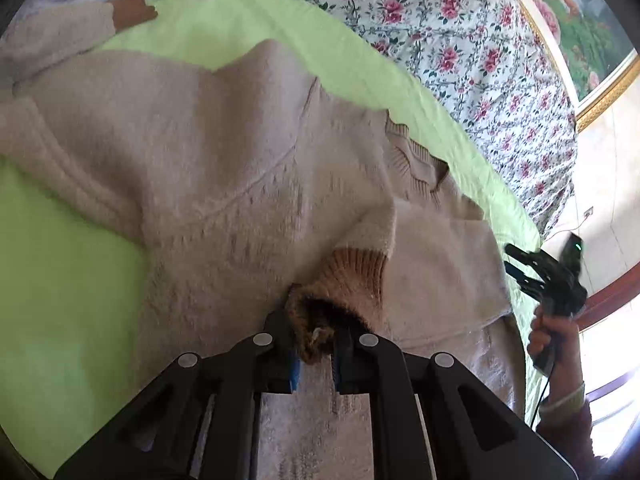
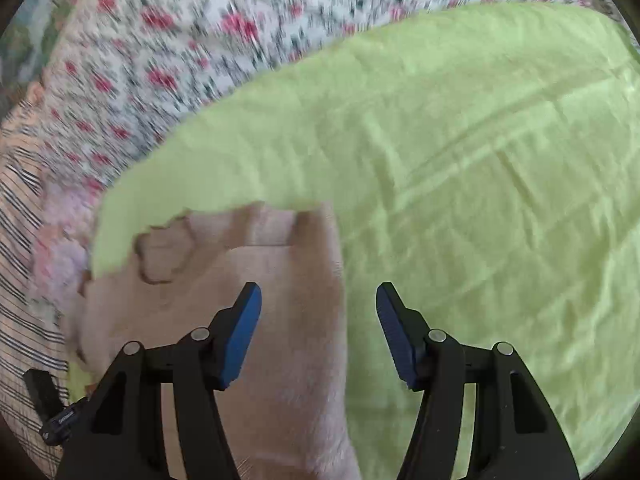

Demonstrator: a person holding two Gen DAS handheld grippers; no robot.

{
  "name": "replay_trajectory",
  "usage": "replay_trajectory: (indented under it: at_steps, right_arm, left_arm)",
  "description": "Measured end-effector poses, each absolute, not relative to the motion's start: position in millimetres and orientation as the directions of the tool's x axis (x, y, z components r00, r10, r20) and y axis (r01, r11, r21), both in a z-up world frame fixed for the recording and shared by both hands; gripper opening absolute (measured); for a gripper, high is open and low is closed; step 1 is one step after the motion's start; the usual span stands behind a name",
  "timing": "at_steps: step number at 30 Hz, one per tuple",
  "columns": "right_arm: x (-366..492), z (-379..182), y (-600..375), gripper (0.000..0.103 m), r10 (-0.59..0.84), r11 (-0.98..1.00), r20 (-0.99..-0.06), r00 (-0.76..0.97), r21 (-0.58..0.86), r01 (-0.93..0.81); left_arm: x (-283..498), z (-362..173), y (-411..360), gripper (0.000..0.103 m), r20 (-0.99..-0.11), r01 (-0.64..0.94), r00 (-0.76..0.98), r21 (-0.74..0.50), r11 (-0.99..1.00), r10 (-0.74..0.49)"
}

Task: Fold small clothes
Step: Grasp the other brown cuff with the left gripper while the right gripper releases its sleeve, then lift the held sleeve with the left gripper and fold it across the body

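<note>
A beige knit sweater [image 1: 224, 152] lies spread on a light green sheet [image 1: 60, 280]. My left gripper [image 1: 314, 344] is shut on the brown ribbed cuff [image 1: 344, 288] of one sleeve, held over the sweater's body. The other sleeve with its brown cuff [image 1: 134, 12] lies at the far left. My right gripper [image 2: 318, 320] is open and empty, above the edge of the sweater [image 2: 280, 320] and the green sheet [image 2: 480, 160]. The right gripper also shows in the left wrist view [image 1: 516, 260], at the right beside the sweater. The right wrist view is blurred.
A floral bedspread [image 1: 460, 32] lies beyond the green sheet. A gold-framed picture [image 1: 592, 20] hangs at the far right. Striped fabric [image 2: 24, 208] lies at the left of the right wrist view.
</note>
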State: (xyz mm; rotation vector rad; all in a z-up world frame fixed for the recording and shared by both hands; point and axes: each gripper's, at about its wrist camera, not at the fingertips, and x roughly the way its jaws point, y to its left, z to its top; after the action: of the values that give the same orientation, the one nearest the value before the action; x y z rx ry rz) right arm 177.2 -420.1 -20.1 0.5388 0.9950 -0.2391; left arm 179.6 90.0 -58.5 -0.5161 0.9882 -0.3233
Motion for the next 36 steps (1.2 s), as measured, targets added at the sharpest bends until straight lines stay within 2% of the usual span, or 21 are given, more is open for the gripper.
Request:
replay_trajectory:
  at_steps: [1,2,3,4,7,8,13,15,17,20,23,28,32,36]
  right_arm:
    - [184,-29,-419,0.061,0.054,0.852,-0.862,0.504,0.303,0.426]
    - [187,-34,-417,0.049,0.048,0.864,-0.869,0.492,0.284,0.417]
    - [187,-33,-414,0.022,0.043,0.878,-0.865,0.5,0.271,0.395]
    - [182,-25,-416,0.007,0.029,0.874,-0.849,0.527,0.278,0.399]
    - [152,10,-430,0.007,-0.016,0.841,-0.757,0.654,0.343,0.418]
    - [148,10,-432,0.007,-0.026,0.837,-0.753,0.657,0.343,0.426]
    - [156,-29,-439,0.009,-0.038,0.827,-0.843,0.536,0.274,0.491]
    - [148,-24,-436,0.014,-0.072,0.816,-0.835,0.546,0.266,0.513]
    - [135,-5,-421,0.014,-0.125,0.838,-0.807,0.577,0.226,0.497]
    - [119,13,-391,0.015,-0.03,0.871,-0.763,0.646,0.297,0.391]
    - [111,7,-356,0.015,0.096,0.894,-0.773,0.627,0.343,0.287]
    - [104,-15,-323,0.015,0.161,0.899,-0.802,0.576,0.36,0.249]
    - [106,-21,-315,0.015,0.179,0.895,-0.805,0.565,0.372,0.247]
    - [113,-16,-310,0.015,0.166,0.899,-0.805,0.569,0.361,0.248]
  left_arm:
    - [179,-58,89,0.01,-0.704,0.029,0.522,-0.549,0.835,-0.482]
    - [179,-58,89,0.01,-0.703,0.029,0.524,-0.549,0.835,-0.481]
    - [179,-58,89,0.01,-0.704,0.025,0.523,-0.55,0.835,-0.48]
    - [181,-57,89,0.01,-0.706,0.023,0.521,-0.55,0.835,-0.48]
    - [184,-50,89,0.01,-0.679,0.046,0.526,-0.579,0.814,-0.512]
    - [186,-50,86,0.01,-0.675,0.049,0.522,-0.587,0.808,-0.522]
    - [203,-62,80,0.011,-0.707,0.002,0.501,-0.576,0.817,-0.499]
    - [201,-62,89,0.013,-0.688,-0.014,0.496,-0.616,0.788,-0.529]
    - [195,-58,94,0.017,-0.692,-0.01,0.504,-0.603,0.798,-0.517]
    - [187,-52,97,0.023,-0.702,0.002,0.496,-0.587,0.809,-0.511]
    - [174,-41,91,0.026,-0.717,0.038,0.486,-0.555,0.831,-0.501]
    - [155,-21,41,0.04,-0.721,0.222,0.396,-0.526,0.821,-0.569]
    - [168,-25,6,0.04,-0.735,0.278,0.382,-0.487,0.828,-0.56]
    - [207,-40,30,0.036,-0.777,0.145,0.427,-0.447,0.883,-0.463]
